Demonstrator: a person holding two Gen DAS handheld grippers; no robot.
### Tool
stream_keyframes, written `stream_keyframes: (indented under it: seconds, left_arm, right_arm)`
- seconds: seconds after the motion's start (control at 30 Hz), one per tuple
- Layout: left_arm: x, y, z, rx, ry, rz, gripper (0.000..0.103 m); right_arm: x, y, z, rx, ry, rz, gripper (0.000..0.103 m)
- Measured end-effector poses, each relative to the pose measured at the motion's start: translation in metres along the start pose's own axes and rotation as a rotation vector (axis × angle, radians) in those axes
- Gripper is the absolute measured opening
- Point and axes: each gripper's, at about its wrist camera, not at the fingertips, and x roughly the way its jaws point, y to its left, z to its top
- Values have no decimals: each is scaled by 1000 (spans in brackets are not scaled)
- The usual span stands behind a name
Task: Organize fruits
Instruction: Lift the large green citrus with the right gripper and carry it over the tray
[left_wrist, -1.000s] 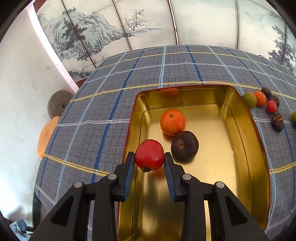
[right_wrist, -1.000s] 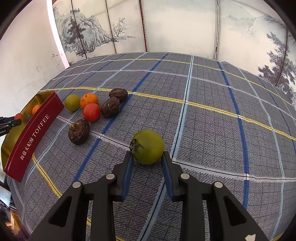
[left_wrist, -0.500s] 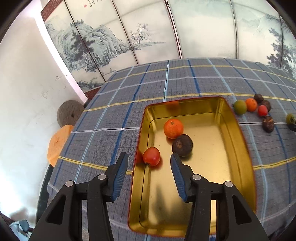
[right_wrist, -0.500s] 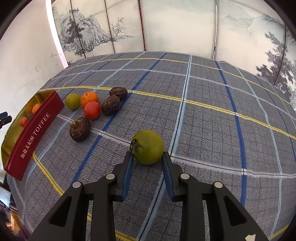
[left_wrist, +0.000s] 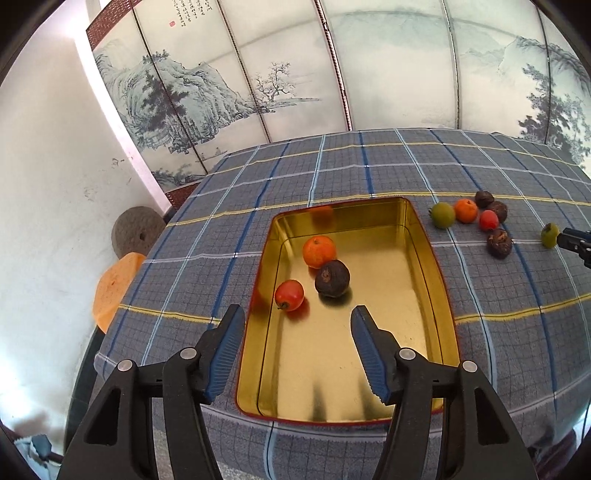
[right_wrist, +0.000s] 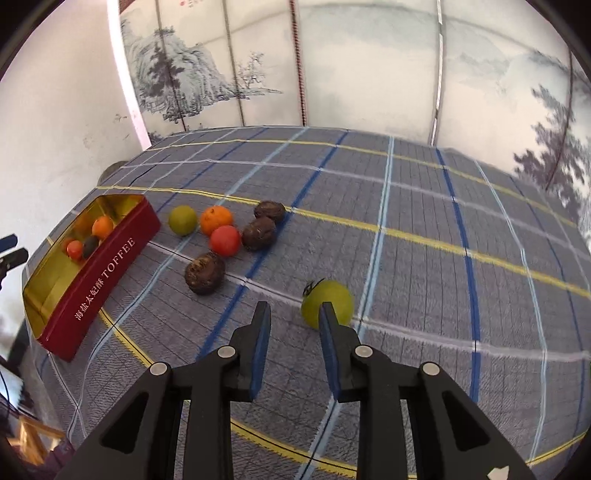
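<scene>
The step in hand looks like the end of one drop-off and the start of the next pickup. The left claw (left_wrist: 297, 313) hangs over the near end of the gold-lined rectangular tin with dark red outer walls (left_wrist: 437, 269). Its jaws are opening and nothing is between them. The small round red fruit (left_wrist: 290, 294) lies on the tin floor just beyond its tips, beside a dark brown wrinkled fruit (left_wrist: 332, 278) and a round orange citrus (left_wrist: 319, 252).

The right claw (right_wrist: 294, 309) is clenched narrow and empty. The round green fruit (right_wrist: 340, 298) sits on the grey plaid-clothed counter (right_wrist: 424, 277), partly behind the right-hand fingertip rather than between the pads. The next move probably calls for spreading those jaws, shifting towards the green fruit to straddle it, then closing. Six more fruits (right_wrist: 221, 229) wait near the tin.
</scene>
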Motion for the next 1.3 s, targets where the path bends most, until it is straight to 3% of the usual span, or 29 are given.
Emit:
stream_keyframes:
  seconds: [0.07, 0.27, 0.4, 0.57, 0.63, 0.67, 0.8, 0.97, 1.17, 1.3]
  left_arm:
    - [-1, -2, -2, 4, 4, -8, 61]
    - [-2, -10, -4, 5, 15, -32, 61]
    - [-5, -16, -3, 7, 19, -66, 61]
    - [-9, -24, -1, 4, 19, -92, 61]
    - [-9, -26, -1, -2, 26, -107, 61]
    - [-9, -25, -1, -3, 27, -110, 61]
    - [-12, -21, -2, -22, 19, -121, 61]
    - [-14, -16, -3, -47, 15, -118, 61]
    - [-15, -12, -8, -62, 11, -100, 61]
    - [-21, -8, -10, -51, -14, -66, 61]
  right_arm:
    - [0, -1, -5, -6, 8, -1, 26]
    - [8, -12, -12, 17, 12, -39, 40]
    - [12, -20, -3, 22, 2, -43, 61]
    - [33, -19, 10, -9, 28, -32, 60]
    - [46, -22, 12, -2, 66, -46, 48]
    - [50, -22, 12, 6, 81, -38, 33]
    - [35, -17, 7, -1, 45, -15, 32]
    - [2, 8, 5, 1, -7, 124, 32]
    - [-21, 77, 33, -90, -43, 298, 32]
    - [-18, 122, 49, -167, -40, 363, 32]
